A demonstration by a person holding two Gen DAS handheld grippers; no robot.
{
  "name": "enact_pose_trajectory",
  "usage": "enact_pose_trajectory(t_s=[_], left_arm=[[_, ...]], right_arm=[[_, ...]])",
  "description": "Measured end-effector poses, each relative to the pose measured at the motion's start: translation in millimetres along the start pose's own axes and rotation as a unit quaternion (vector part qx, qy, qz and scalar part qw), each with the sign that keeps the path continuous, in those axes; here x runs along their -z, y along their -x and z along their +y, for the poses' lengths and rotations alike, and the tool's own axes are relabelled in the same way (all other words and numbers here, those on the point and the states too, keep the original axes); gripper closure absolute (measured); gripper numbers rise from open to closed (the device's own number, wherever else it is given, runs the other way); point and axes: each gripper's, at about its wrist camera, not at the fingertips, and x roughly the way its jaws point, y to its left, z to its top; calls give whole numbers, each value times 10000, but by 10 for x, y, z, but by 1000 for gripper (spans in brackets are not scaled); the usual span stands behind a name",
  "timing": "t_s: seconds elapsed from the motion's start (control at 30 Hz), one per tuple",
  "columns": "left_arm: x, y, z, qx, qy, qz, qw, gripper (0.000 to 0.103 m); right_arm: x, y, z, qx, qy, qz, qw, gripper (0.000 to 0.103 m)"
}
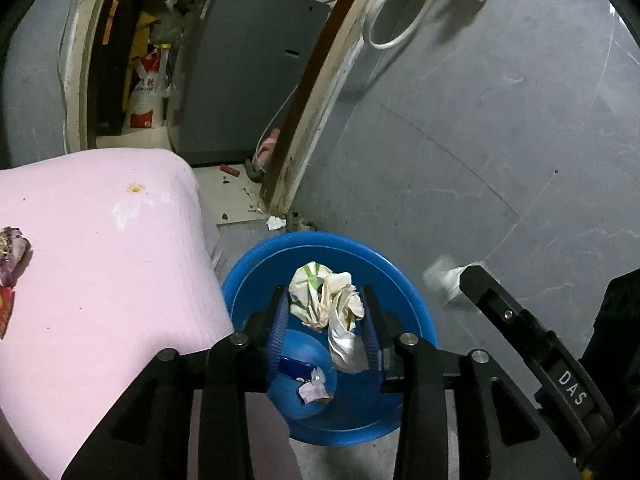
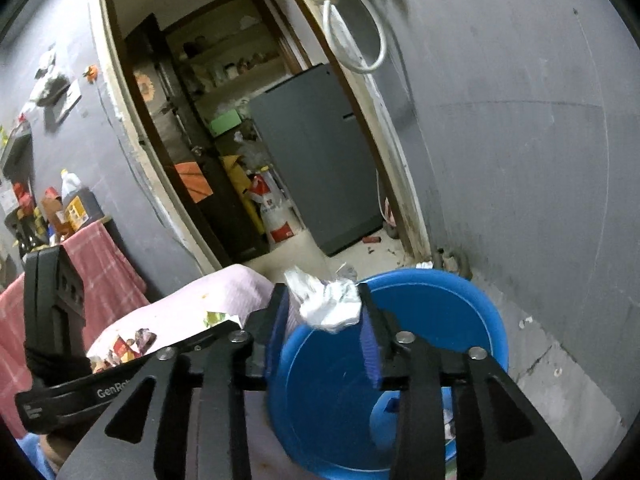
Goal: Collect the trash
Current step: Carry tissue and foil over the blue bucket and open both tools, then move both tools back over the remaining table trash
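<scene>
The left gripper [image 1: 326, 312] points down into a blue plastic basin [image 1: 404, 304] on the floor. A crumpled white wrapper with green print [image 1: 324, 300] sits between its fingers, which stand partly apart; whether the pads press on it cannot be told. Beneath, on the basin's bottom, lie a small blue packet [image 1: 294, 368] and a scrap of paper [image 1: 314, 390].

The right gripper [image 2: 324, 312] hangs over the same basin's [image 2: 472, 312] near rim, a crumpled white wad of paper [image 2: 328, 304] between its fingers, which are also partly apart; the grip is unclear.

To the left stands a surface under a pink cloth [image 1: 100, 260], with more wrappers [image 2: 132, 340] still on it. Behind, an open doorway shows a grey cabinet [image 2: 316, 152].
</scene>
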Motion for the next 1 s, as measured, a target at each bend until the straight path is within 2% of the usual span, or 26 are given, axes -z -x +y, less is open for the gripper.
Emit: enact_pose_trajectory(t_s=[0.2,0.37,0.4,0.43,0.5,0.53,0.67,0.73,0.8,0.93,1.0], left_arm=[[27,-12,77,3,64,-15,10000,53],[49,112,65,-111,59,-202,9997,51],[48,144,73,-146,58,-286,9995,47],[52,192,85,-179,69,-393,9990,39],[53,303,112,-276,109,-649,9975,34],[60,368,133,-296,105,-747,9967,34],[26,568,175,-513,29,-979,9939,31],[32,713,184,-709,-56,-1152,9908,13],[53,847,219,-897,-79,-1385,9863,7],[138,1118,326,-1099,2,-1727,9788,6],[182,1270,381,-1229,15,-1895,9742,5]], right_arm=[[-2,8,-33,67,-82,52,9999,66],[-23,75,-45,107,-84,-89,9999,54],[-27,100,-42,109,-59,-140,9998,53],[-32,102,-27,107,-41,-169,9998,49],[-40,132,-6,76,2,-254,9996,46],[-48,149,12,58,34,-305,9995,44],[-68,229,91,-8,123,-555,9984,26],[-78,276,131,-83,173,-683,9975,20],[-82,315,187,-161,212,-780,9966,13],[-61,366,310,-251,315,-915,9950,0],[-47,418,398,-337,401,-1062,9930,0]])
